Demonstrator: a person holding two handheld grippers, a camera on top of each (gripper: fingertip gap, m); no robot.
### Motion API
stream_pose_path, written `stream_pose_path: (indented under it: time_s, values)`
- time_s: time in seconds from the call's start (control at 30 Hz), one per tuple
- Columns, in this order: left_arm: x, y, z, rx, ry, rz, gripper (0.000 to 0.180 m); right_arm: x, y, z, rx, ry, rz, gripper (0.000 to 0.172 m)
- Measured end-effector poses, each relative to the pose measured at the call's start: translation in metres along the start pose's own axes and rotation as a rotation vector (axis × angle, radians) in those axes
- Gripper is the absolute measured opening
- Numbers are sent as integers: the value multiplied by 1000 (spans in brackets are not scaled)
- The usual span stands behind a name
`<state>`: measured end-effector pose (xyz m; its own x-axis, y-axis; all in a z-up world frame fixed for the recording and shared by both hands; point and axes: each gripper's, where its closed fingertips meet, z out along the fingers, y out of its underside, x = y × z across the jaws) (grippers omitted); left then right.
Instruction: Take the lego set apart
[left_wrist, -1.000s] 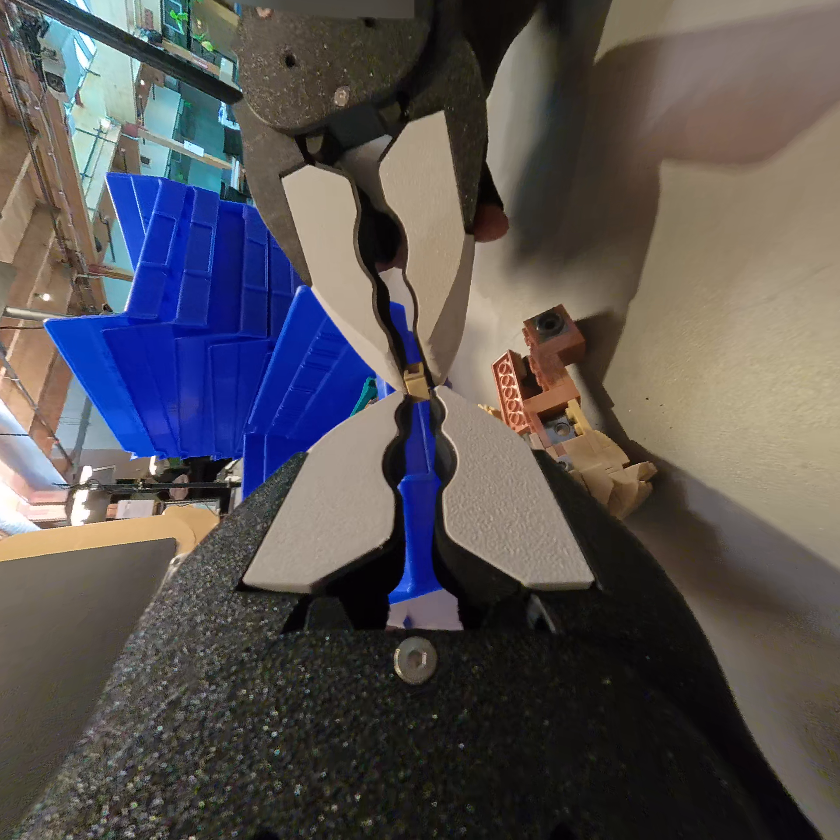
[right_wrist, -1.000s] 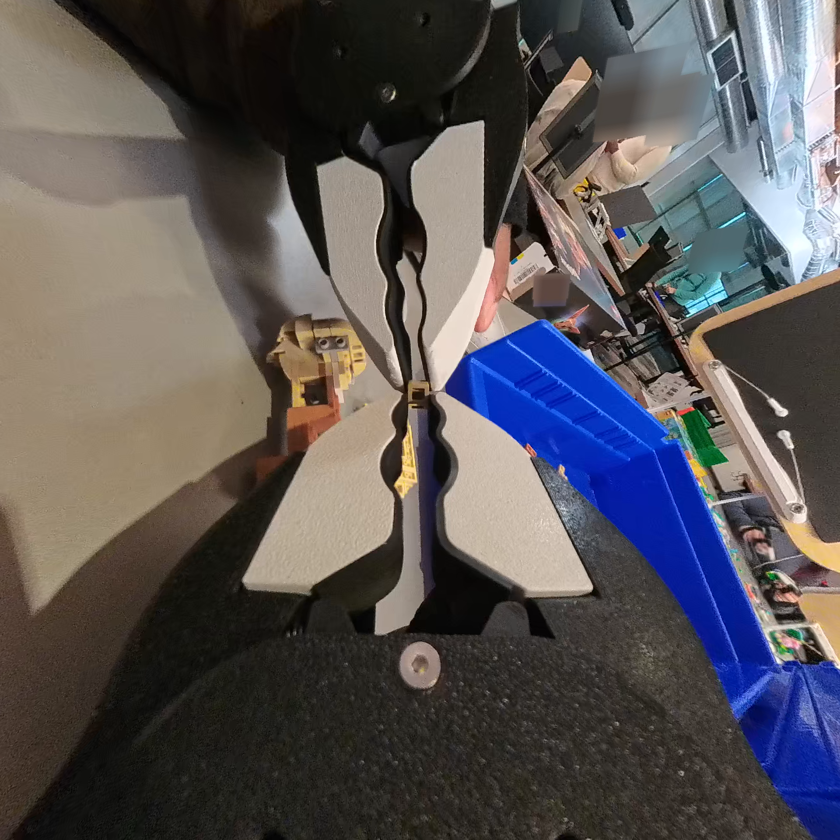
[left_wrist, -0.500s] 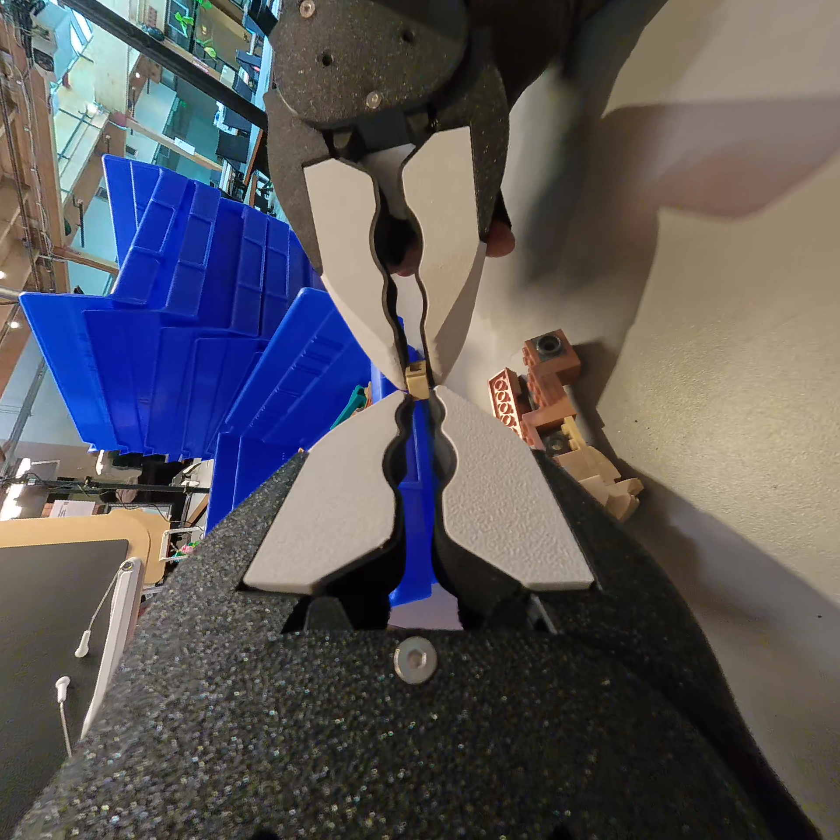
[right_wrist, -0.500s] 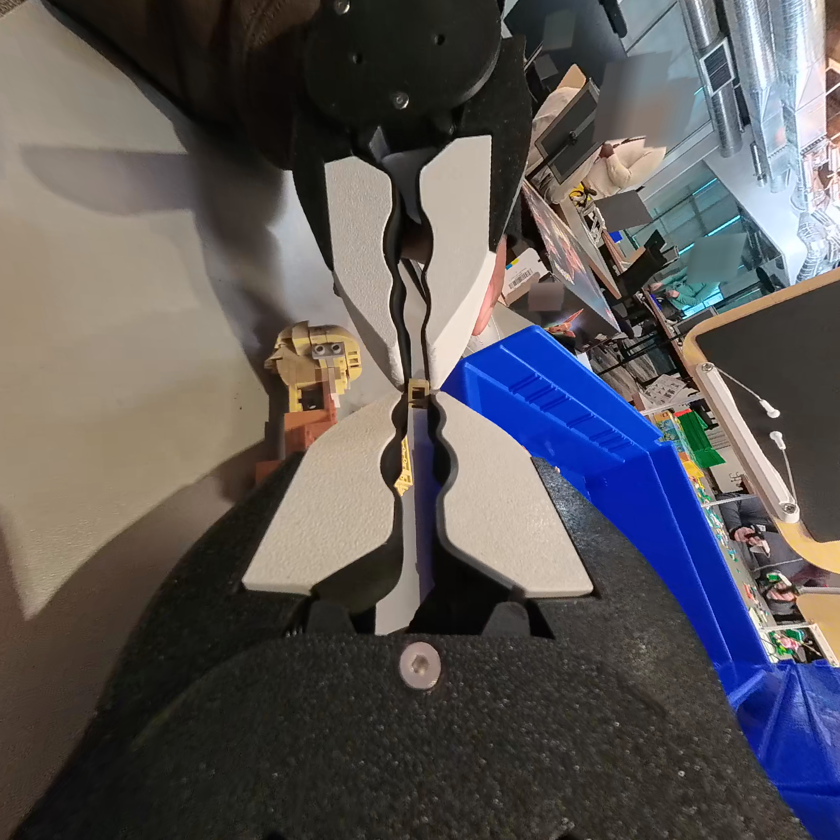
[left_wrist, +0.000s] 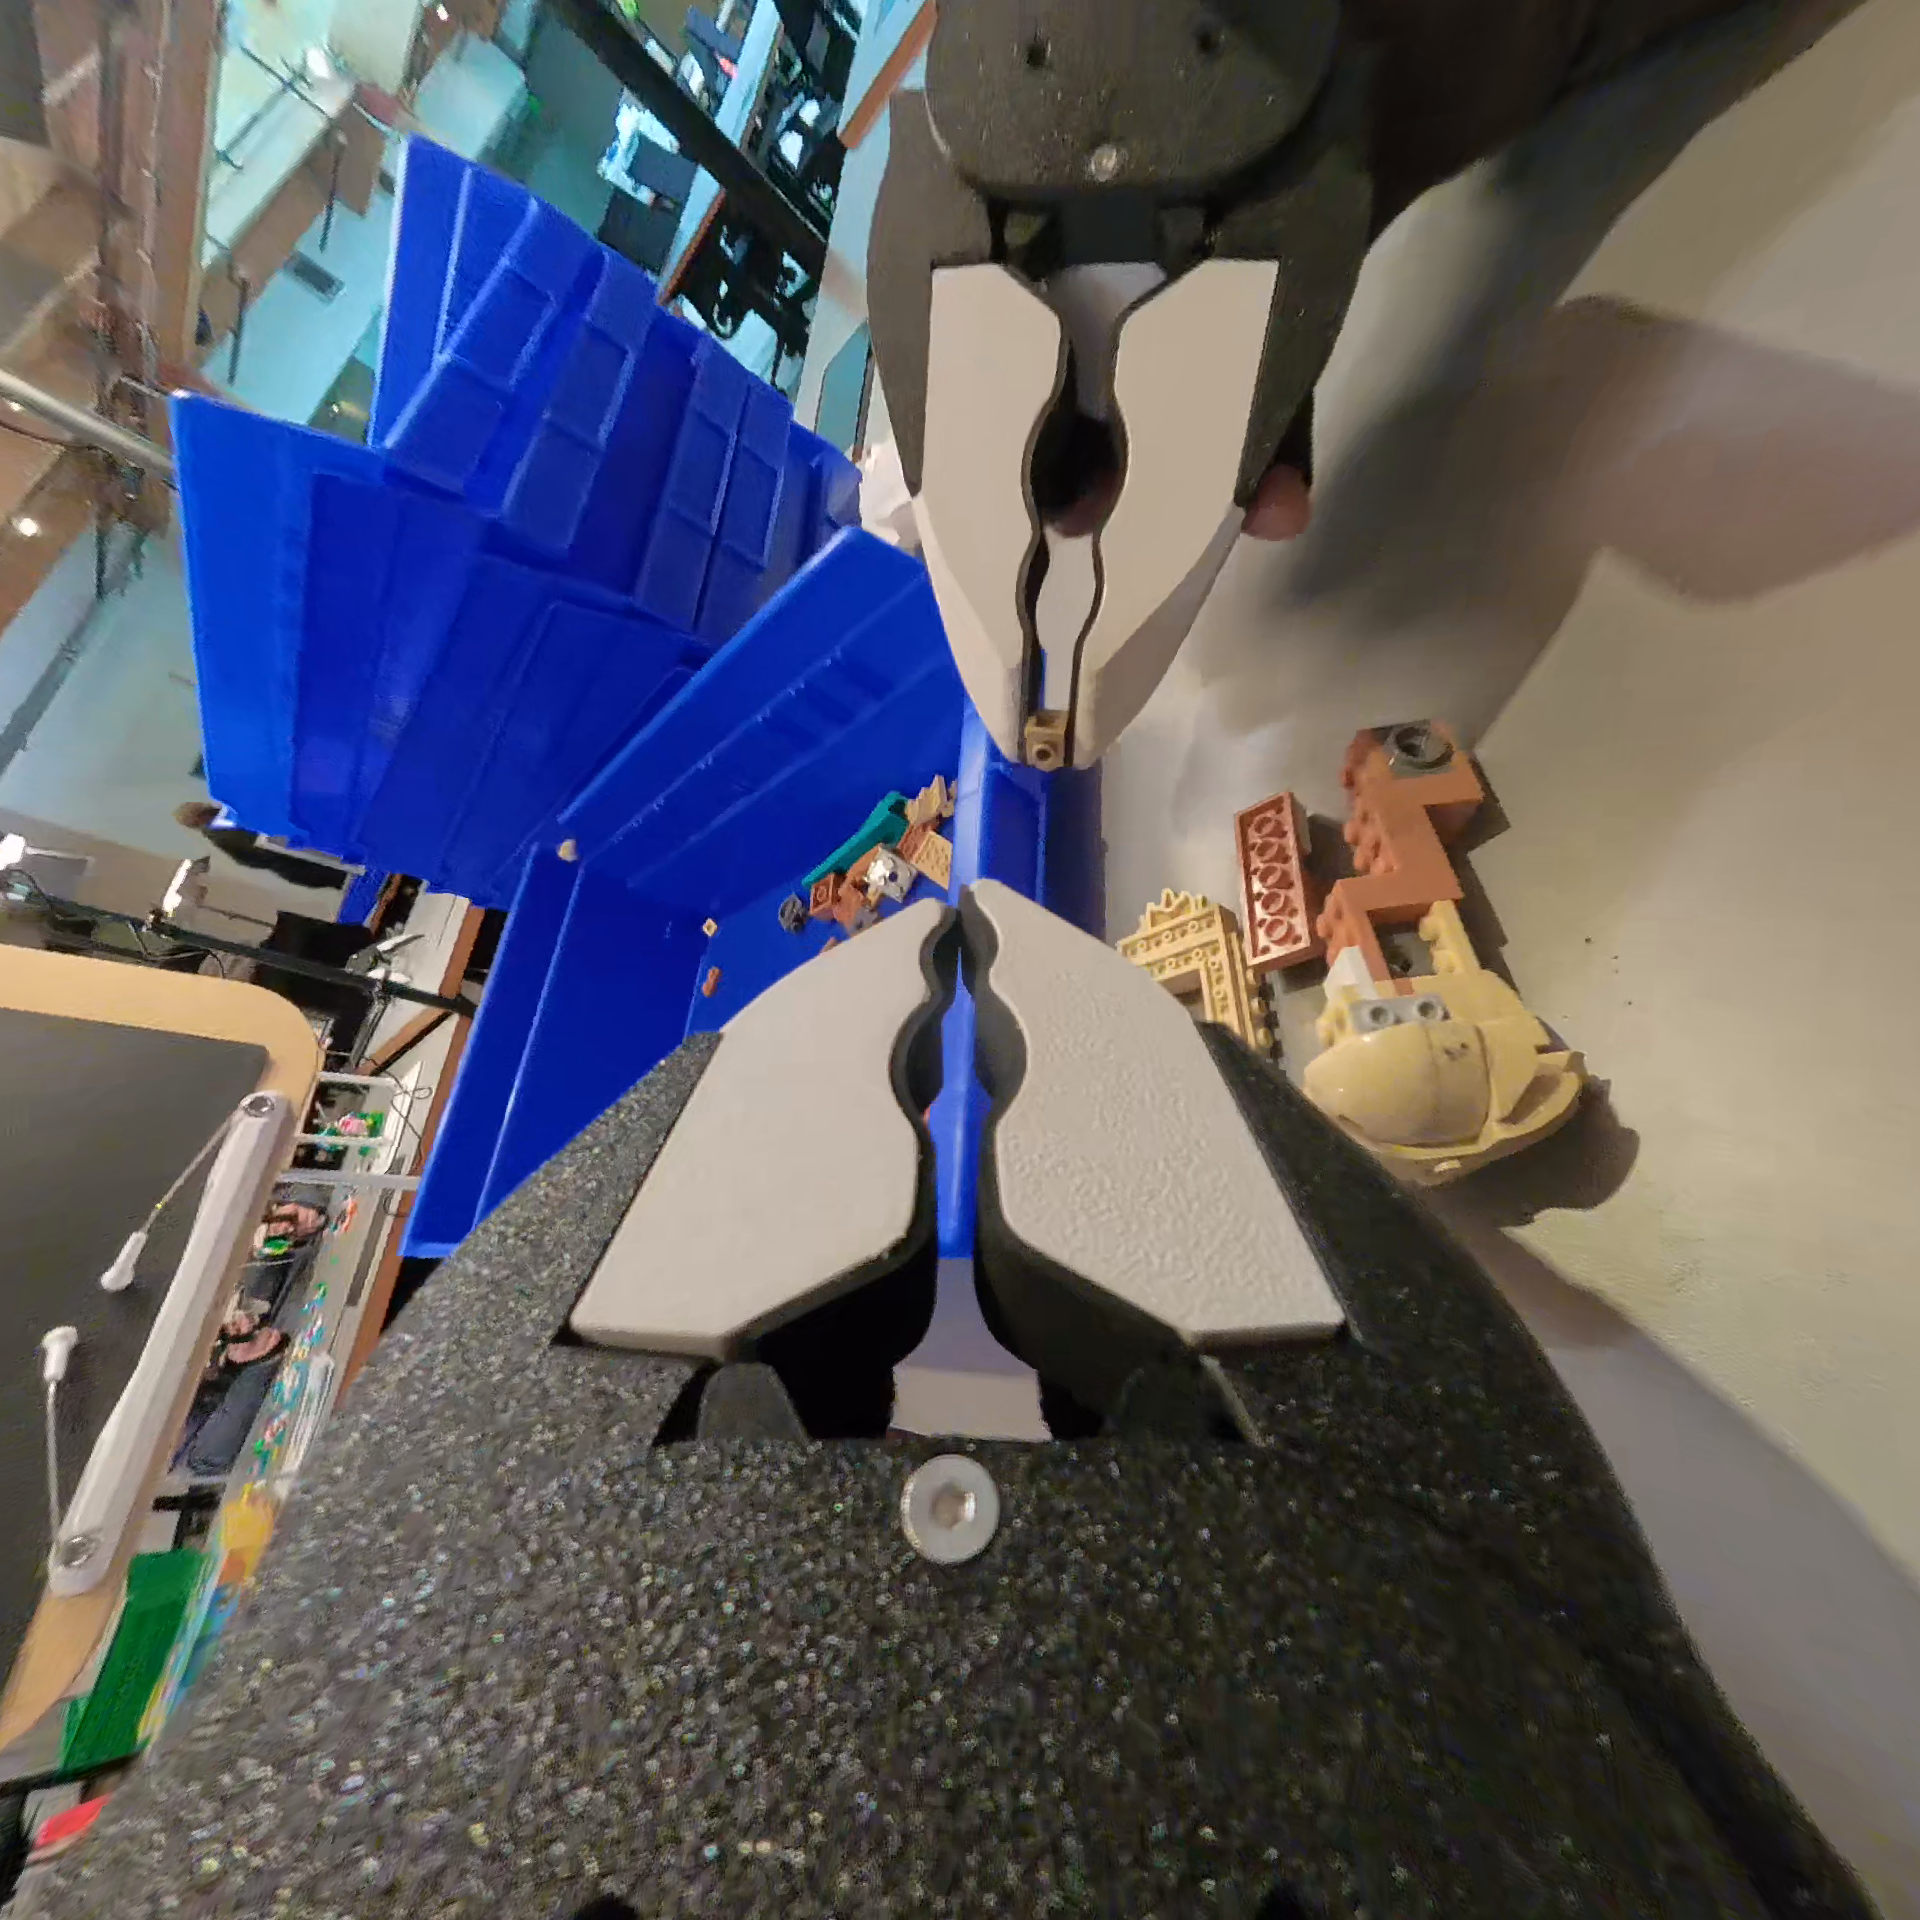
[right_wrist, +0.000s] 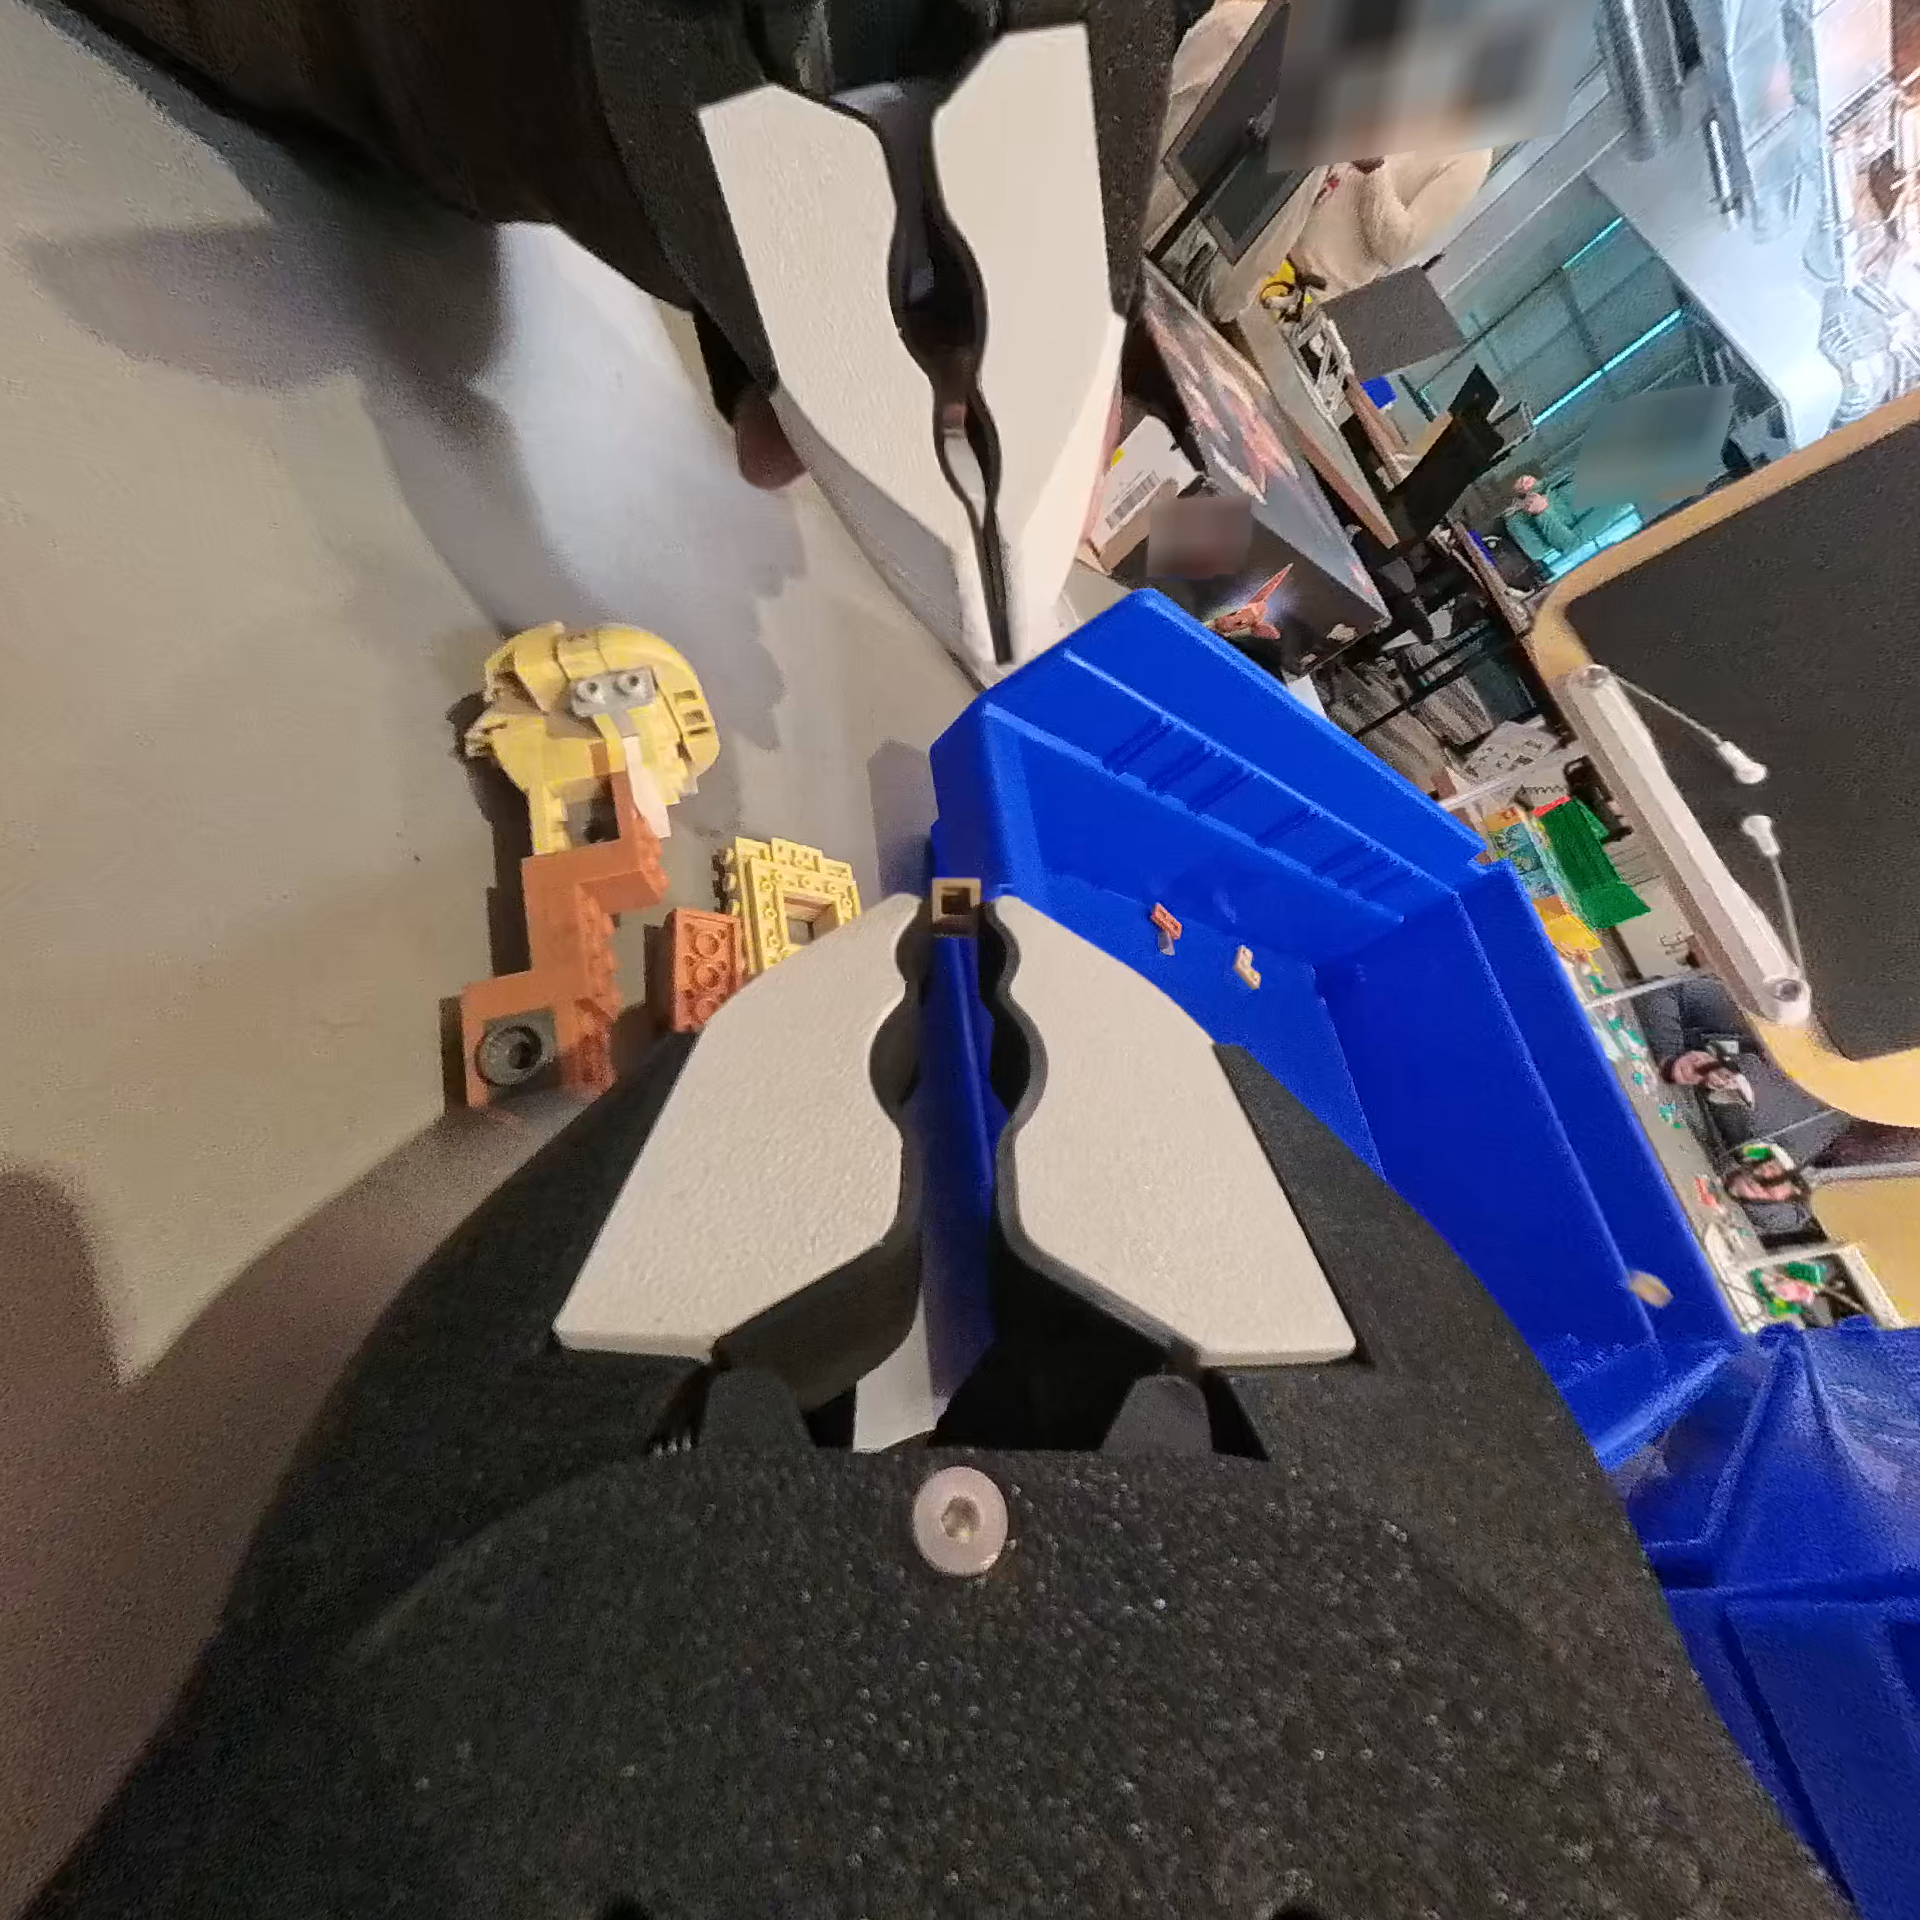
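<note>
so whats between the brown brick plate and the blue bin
In the left wrist view, a tan ornate frame piece lies on the table between the brown plate and the blue bin; the right wrist view shows the same.

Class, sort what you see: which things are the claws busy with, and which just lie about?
Busy: right claw, gripping a small tan brick; left claw, shut, empty; blue bin nearest them.
Lying about: brown-and-tan brick model; tan frame piece; loose bricks in the bin.
</note>
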<state>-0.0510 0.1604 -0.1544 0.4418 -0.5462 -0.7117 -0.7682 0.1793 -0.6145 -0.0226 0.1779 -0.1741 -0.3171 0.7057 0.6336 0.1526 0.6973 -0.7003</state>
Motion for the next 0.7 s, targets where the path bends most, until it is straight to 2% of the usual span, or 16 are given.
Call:
stream_pose_path:
  time_s: [0.5, 0.6, 0.7]
  values:
    - [14, 8, 10, -52, 38, 20, 0, -3, 4, 4, -38, 17, -49, 8]
    - [15, 8, 11, -56, 43, 23, 0, 14, 7, 4, -60, 120, -15, 8]
    - [14, 8, 11, -59, 38, 18, 0, 60, 29, -1, -191, 385, 136, 8]
